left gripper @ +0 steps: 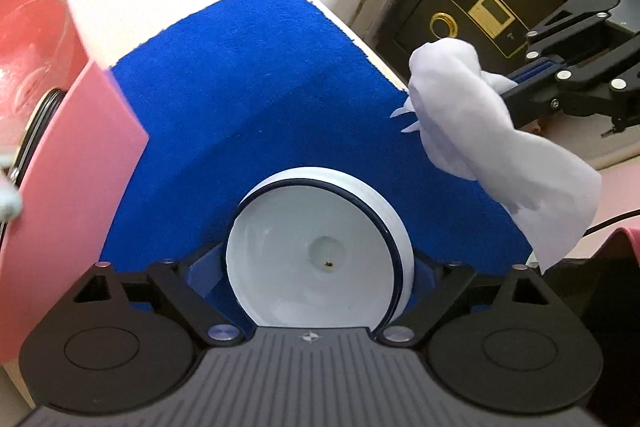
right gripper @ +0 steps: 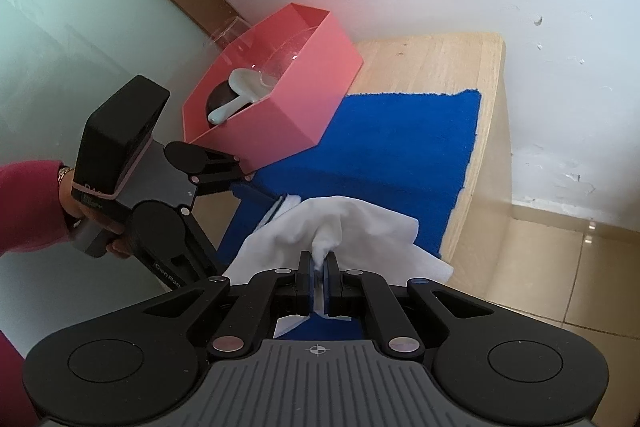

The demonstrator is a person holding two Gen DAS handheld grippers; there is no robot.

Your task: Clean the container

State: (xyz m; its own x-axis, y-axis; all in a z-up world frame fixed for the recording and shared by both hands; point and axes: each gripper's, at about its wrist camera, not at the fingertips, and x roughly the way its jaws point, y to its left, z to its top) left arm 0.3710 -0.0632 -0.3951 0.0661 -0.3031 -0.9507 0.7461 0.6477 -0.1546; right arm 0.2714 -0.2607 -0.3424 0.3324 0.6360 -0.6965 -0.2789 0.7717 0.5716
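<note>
A white round container (left gripper: 316, 259) with a dark blue rim is held between the fingers of my left gripper (left gripper: 320, 275), its opening facing the camera; a small dark speck sits inside. It hangs over a blue cloth mat (left gripper: 256, 95). My right gripper (right gripper: 319, 263) is shut on a crumpled white wiping cloth (right gripper: 340, 227). In the left wrist view the cloth (left gripper: 480, 131) hangs at the right, apart from the container, with the right gripper (left gripper: 516, 87) behind it. In the right wrist view the left gripper (right gripper: 256, 187) is at the left, and the cloth hides most of the container.
A pink box (right gripper: 280, 99) with a glass bowl, a dark round item and a pale spoon (right gripper: 236, 95) stands at the mat's back left. The wooden table (right gripper: 440, 63) ends at the right, with tiled floor (right gripper: 560, 287) below. A dark safe (left gripper: 480, 7) stands beyond.
</note>
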